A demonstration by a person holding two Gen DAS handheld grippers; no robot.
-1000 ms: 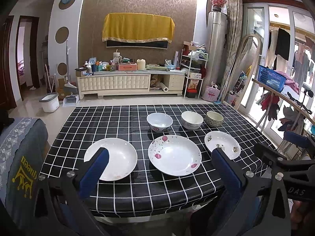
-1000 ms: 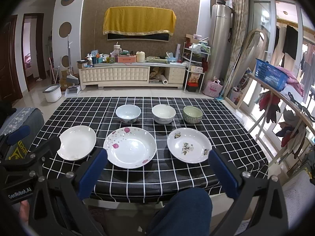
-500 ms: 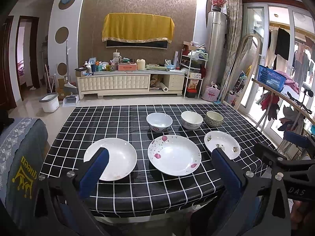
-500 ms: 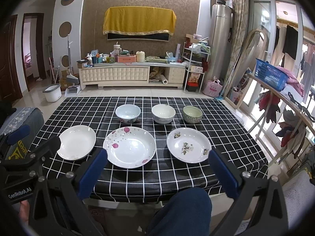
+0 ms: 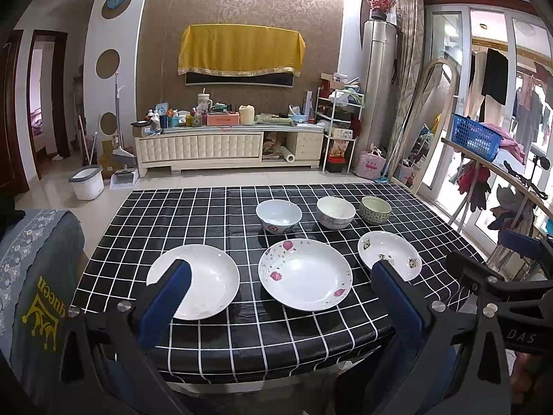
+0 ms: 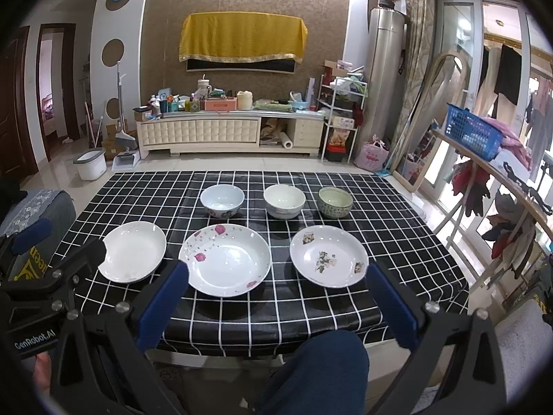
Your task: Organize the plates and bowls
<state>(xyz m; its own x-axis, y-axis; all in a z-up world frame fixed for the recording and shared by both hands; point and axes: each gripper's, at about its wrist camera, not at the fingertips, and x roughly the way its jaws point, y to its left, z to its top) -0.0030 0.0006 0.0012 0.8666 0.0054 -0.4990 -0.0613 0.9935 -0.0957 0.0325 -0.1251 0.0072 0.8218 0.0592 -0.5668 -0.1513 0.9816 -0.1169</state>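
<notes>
Grippers hang low at the near edge of the table (image 5: 193, 204), both with blue fingers spread wide and nothing between them. The left gripper (image 5: 280, 294) looks over the plain white plate (image 5: 204, 276) and the big flowered plate (image 5: 306, 278). The right gripper (image 6: 276, 294) looks over the big flowered plate (image 6: 228, 259) and the small patterned plate (image 6: 328, 256). In the right wrist view the left gripper's black frame shows at the left side, and a knee in blue trousers (image 6: 321, 370) pokes out below the table.

Three plates lie in a row near the front edge of the black-and-white checked cloth. Three bowls stand in a row behind them: a white bowl with red marks (image 5: 278, 215), a cream bowl (image 5: 336, 211) and a green patterned bowl (image 5: 375, 209). None of the dishes touch each other. The far half of the cloth is bare, and there is bare cloth to the left of the bowls too. The small patterned plate (image 5: 389, 254) sits close to the right edge. A grey cushion (image 5: 38, 276) is just beside the table's left side.

Next to the pictures from a second ago, nothing has moved: the dishes sit in the same spots and both grippers are just as wide and just as low.
</notes>
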